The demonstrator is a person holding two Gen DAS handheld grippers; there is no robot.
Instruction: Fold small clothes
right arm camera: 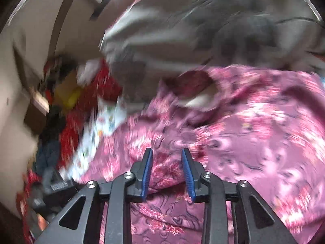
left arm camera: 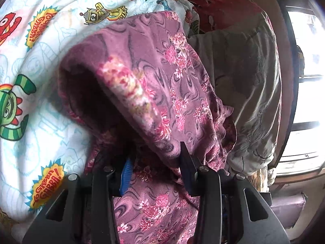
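The left gripper (left arm camera: 154, 162) pinches the purple floral garment (left arm camera: 154, 77); the right gripper (right arm camera: 167, 160) hangs spread above that garment.

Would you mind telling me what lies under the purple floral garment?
Under the floral garment the cartoon-print sheet shows on one side and a grey cloth on the other. Whatever lies directly beneath it is covered.

A home bedroom: cartoon-print bedsheet (left arm camera: 50, 46), heaped clothes (right arm camera: 67, 109), and a window (left arm camera: 304, 81) beside them.
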